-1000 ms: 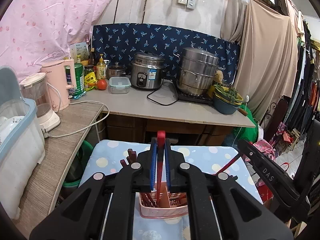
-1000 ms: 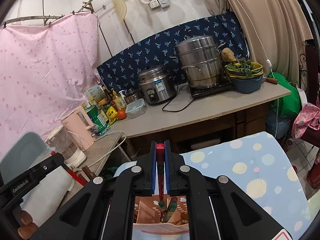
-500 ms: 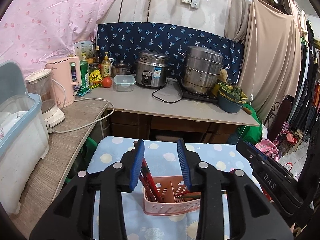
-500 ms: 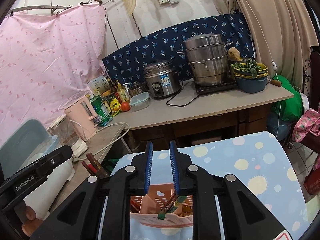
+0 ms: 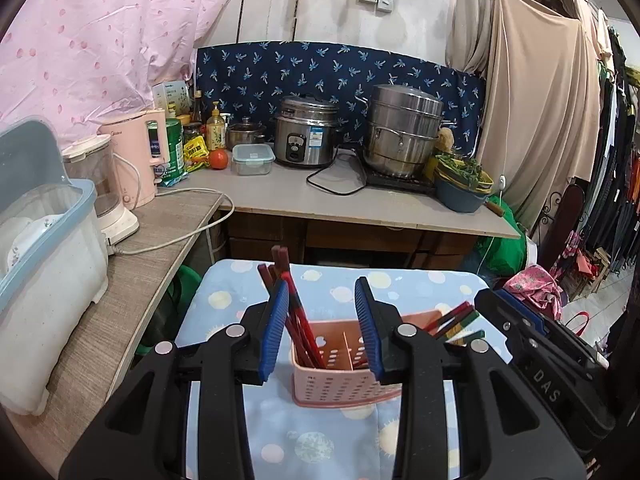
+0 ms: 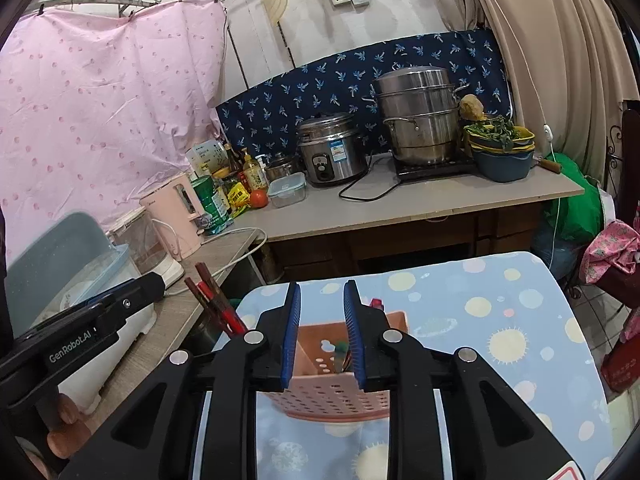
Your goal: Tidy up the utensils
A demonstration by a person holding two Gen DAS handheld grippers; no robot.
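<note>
Left wrist view: I am seeing my left hand-held gripper (image 5: 322,320) spread wide and holding nothing, above the pink basket (image 5: 340,380) sitting on the dotted tabletop (image 5: 320,440). Red chopsticks (image 5: 294,308) are standing in its left compartment, leaning up-left. My right hand-held gripper (image 6: 322,332) is gaping too, empty.
</note>
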